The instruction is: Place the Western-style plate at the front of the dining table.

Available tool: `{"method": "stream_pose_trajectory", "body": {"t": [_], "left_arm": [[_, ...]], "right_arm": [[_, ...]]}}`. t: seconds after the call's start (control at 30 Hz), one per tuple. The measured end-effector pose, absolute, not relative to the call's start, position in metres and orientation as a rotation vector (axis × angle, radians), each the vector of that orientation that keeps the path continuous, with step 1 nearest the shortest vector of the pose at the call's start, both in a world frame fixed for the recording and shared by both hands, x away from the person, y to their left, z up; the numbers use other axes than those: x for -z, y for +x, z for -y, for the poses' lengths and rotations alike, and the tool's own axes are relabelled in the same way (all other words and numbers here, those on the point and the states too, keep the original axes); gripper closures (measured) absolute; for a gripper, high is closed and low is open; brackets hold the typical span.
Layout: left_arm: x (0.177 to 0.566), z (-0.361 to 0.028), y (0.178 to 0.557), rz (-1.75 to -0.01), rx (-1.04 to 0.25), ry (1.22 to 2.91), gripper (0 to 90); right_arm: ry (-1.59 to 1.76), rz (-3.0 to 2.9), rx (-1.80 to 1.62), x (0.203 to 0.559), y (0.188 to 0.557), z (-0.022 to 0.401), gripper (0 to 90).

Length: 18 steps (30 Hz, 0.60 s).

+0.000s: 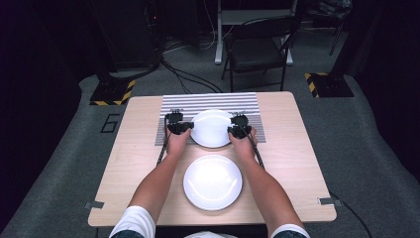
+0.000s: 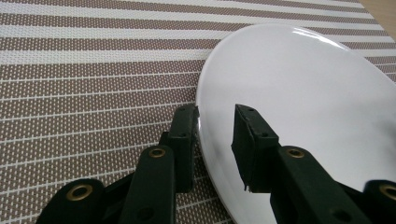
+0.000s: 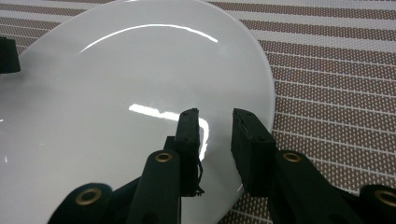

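A white plate [image 1: 212, 128] lies on a brown-and-white striped placemat [image 1: 208, 99] at the far middle of the table. My left gripper [image 1: 179, 124] is at its left rim and my right gripper [image 1: 239, 125] at its right rim. In the left gripper view the jaws of the left gripper [image 2: 215, 109] are shut across the rim of the plate [image 2: 303, 93], one on the mat side, one over the plate face. In the right gripper view the right gripper [image 3: 215, 112] holds the opposite rim of the plate [image 3: 116, 93] the same way.
A second white plate [image 1: 213, 182] sits on the bare wooden table [image 1: 297, 148] near the front edge, between the forearms. A dark folding chair [image 1: 257, 49] stands on the floor beyond the table. Cables trail back from both grippers along the arms.
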<state>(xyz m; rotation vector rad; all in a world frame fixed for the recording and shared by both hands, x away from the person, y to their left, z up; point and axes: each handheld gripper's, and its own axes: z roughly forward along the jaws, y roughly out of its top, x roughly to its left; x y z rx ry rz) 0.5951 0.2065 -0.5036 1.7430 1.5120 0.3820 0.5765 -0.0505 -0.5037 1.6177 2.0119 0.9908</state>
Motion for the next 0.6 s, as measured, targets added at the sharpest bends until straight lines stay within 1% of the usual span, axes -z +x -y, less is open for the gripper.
{"method": "stream_pose_trajectory", "body": {"t": [0.2, 0.4, 0.43, 0.6], "left_arm": [[0.504, -0.21, 0.595, -1.513, -0.368, 1.739, 66.6], [0.501, -0.217, 0.592, -1.504, -0.357, 1.719, 63.0], [0.5, -0.219, 0.591, -1.499, -0.354, 1.722, 63.0], [0.496, -0.224, 0.589, -1.478, -0.341, 1.691, 57.3]], "right_arm": [[1.626, -2.003, -1.009, 0.502, 0.575, 0.054, 70.0], [1.628, -1.995, -1.026, 0.498, 0.573, 0.06, 65.3], [1.632, -1.996, -1.016, 0.497, 0.572, 0.063, 61.0], [1.65, -2.009, -1.025, 0.492, 0.568, 0.073, 56.0]]}}
